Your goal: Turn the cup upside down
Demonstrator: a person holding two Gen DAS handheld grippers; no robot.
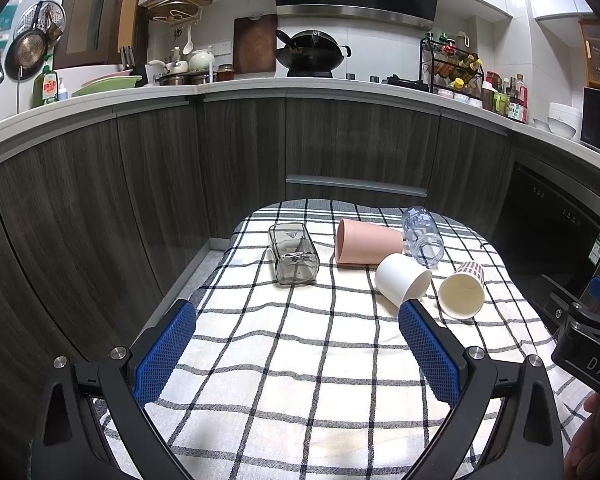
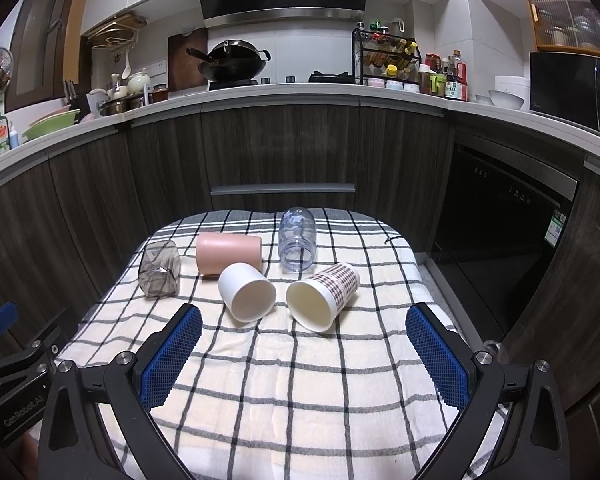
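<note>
Below both my tools lies the checked cloth (image 2: 300, 380), five cups on their sides at its far end. Nearest, at twelve o'clock from my right gripper (image 2: 304, 356), lie the plaid cup (image 2: 340, 284) and white cup (image 2: 246, 292); pink cup (image 2: 228, 254), smoky glass (image 2: 160, 270) and clear cup (image 2: 298, 240) beyond. My left gripper (image 1: 296, 354) and the right one gape wide, holding nothing.
</note>
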